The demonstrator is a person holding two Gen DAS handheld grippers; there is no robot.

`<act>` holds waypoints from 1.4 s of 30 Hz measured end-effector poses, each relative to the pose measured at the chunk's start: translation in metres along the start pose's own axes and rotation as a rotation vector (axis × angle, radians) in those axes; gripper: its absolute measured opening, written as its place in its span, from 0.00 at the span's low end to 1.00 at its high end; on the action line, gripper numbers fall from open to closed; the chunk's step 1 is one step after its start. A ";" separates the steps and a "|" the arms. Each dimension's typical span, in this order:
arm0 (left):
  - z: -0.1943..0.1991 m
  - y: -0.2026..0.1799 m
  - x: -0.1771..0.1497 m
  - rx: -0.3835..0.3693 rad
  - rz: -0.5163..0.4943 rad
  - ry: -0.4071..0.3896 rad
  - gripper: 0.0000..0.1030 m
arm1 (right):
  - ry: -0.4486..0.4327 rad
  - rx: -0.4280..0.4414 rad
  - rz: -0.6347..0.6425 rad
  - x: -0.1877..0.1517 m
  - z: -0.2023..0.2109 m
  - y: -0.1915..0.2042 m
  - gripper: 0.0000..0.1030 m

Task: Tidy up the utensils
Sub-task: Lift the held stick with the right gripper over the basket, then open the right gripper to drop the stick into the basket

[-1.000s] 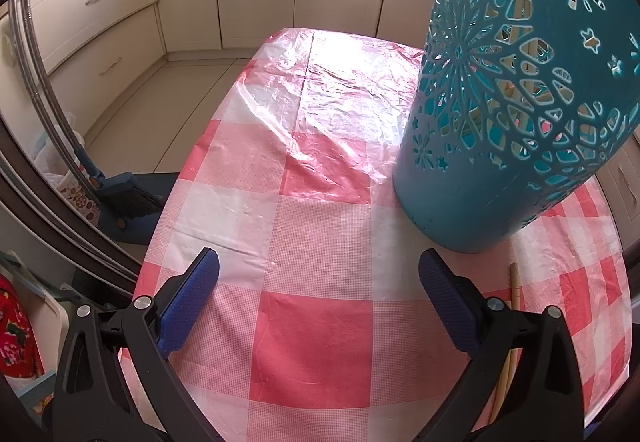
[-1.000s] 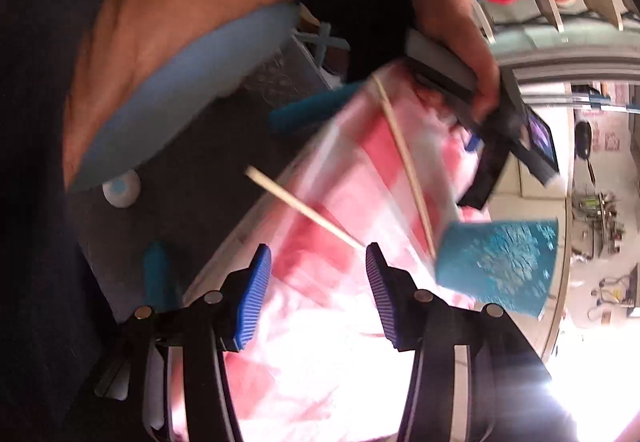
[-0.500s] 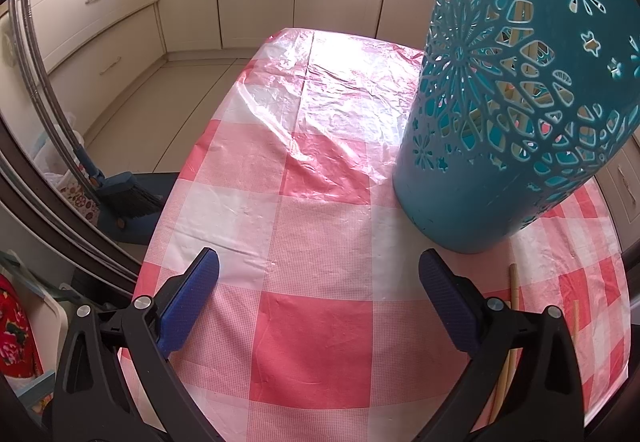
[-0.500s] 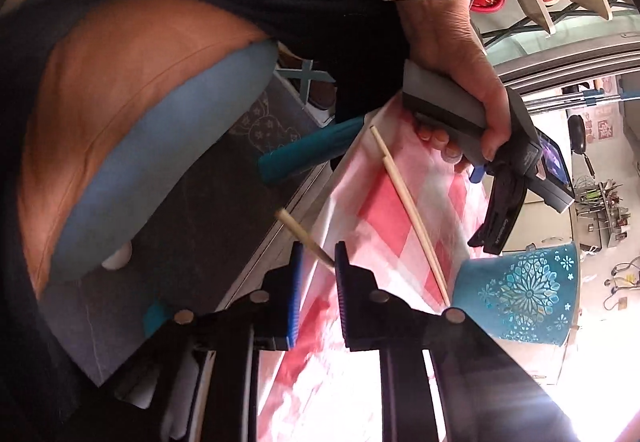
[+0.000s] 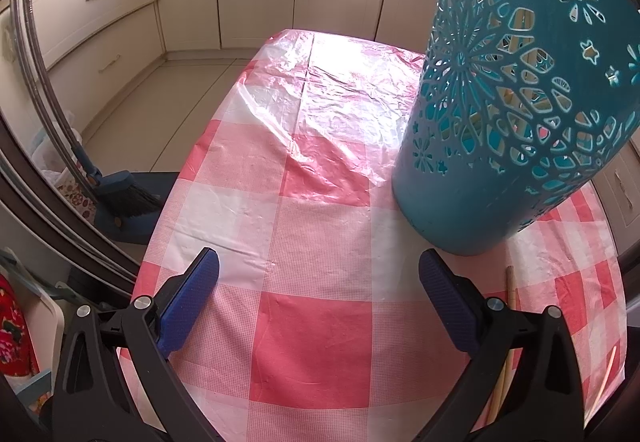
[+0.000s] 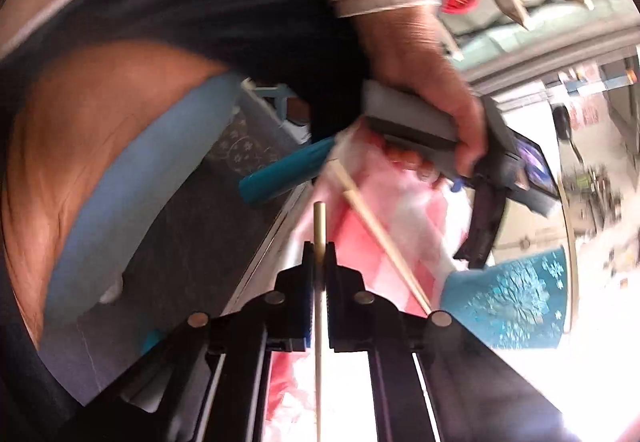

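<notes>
Behind right jaws, gripped chopstick runs out of frame.

Teal perforated holder upright on table; one chopstick clamped, another lying.

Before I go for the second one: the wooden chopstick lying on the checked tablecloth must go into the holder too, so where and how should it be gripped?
Grip the loose wooden chopstick near its thick end by the table's near edge, from above, jaws across its width. It lies flat on the pink checked tablecloth, and the right gripper holds its twin crosswise.
</notes>
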State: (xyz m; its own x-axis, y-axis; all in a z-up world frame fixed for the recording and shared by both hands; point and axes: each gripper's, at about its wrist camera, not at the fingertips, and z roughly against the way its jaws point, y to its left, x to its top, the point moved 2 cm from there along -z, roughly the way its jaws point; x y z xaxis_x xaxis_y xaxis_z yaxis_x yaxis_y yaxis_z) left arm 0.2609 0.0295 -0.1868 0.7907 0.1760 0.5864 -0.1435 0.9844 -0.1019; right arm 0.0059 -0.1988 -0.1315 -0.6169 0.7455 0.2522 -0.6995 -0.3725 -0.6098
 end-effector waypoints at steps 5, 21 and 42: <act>0.000 0.002 0.000 -0.007 0.005 -0.002 0.93 | 0.016 -0.031 -0.411 0.000 0.010 -0.071 0.05; 0.002 0.007 -0.001 -0.037 0.032 -0.016 0.93 | -0.615 -0.541 -1.541 -0.078 0.096 -0.316 0.05; 0.002 0.010 -0.002 -0.055 0.051 -0.027 0.93 | -0.377 -0.729 -1.561 -0.069 0.035 -0.285 0.33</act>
State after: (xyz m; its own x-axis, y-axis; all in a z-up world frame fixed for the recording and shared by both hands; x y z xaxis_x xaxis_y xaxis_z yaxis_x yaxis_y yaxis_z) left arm 0.2566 0.0393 -0.1871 0.7666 0.2264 0.6009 -0.1494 0.9730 -0.1760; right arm 0.2349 -0.1636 0.0510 0.2937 -0.0634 0.9538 -0.4397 0.8770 0.1936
